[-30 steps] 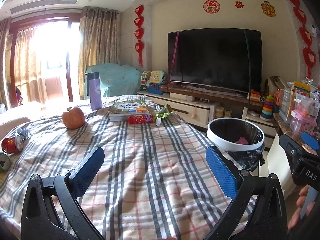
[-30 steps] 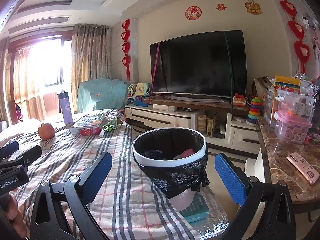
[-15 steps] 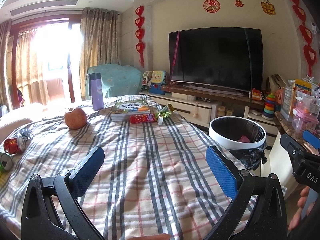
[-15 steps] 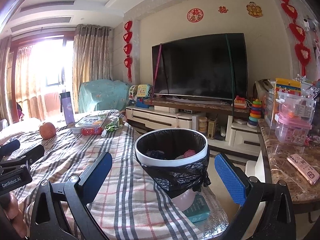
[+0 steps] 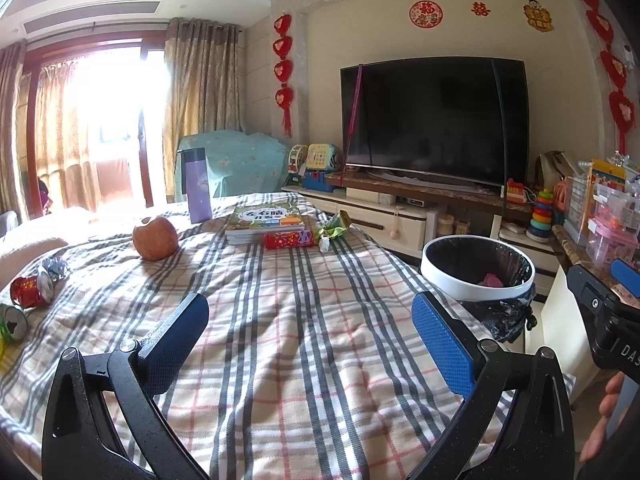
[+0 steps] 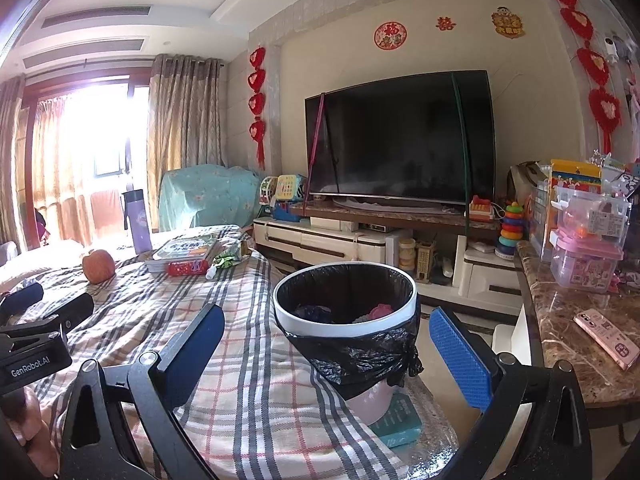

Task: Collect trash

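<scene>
Both the left tongs (image 5: 310, 330) and the right tongs (image 6: 326, 342) are held spread and empty above the plaid-covered bench (image 5: 304, 344). Crushed cans (image 5: 30, 290) and wrappers (image 5: 334, 229) remain uncollected; a reach toward one seems needed next, then the lined trash bin (image 6: 346, 320).

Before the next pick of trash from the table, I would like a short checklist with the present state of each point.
1. Left gripper open and empty: ok.
2. Right gripper open and empty: ok.
3. Trash bin has its black liner fitted and room inside: ok.
4. Trash in view on the checked cloth: red can, green can, green wrapper: ok.
5. Apple is bitten or whole: cannot tell.
6. Books and purple bottle stand apart from the cans: ok.
</scene>
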Available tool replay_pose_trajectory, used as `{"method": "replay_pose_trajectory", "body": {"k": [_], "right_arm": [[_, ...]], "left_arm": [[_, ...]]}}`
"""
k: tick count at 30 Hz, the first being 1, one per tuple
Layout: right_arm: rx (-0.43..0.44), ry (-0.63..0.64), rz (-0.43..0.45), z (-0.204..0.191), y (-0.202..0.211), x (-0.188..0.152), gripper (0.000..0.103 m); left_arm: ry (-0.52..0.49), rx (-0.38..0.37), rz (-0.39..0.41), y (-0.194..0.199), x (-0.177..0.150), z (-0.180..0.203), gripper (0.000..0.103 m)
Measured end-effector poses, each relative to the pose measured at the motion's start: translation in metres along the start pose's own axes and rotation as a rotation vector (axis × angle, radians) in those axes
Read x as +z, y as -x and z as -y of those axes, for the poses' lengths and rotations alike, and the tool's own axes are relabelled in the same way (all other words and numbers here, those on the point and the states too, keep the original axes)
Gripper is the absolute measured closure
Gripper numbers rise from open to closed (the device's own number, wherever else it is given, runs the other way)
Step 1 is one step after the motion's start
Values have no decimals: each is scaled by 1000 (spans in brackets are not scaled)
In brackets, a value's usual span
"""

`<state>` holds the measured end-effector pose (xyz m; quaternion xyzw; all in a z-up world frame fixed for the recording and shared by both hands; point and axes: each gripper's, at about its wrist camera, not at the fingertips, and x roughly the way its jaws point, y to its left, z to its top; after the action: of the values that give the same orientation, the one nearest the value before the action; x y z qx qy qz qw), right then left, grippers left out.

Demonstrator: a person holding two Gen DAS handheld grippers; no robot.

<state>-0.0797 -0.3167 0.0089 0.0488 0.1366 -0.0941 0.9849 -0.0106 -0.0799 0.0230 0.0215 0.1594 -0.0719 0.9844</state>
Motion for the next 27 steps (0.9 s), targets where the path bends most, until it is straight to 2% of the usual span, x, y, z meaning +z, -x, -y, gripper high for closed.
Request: {"method": "replay_pose_trajectory", "body": {"k": [27], "right_arm": [[26, -18, -1, -1, 2, 1, 0]], "left_arm": [[-9, -16, -4, 3, -1, 5, 0]]}}
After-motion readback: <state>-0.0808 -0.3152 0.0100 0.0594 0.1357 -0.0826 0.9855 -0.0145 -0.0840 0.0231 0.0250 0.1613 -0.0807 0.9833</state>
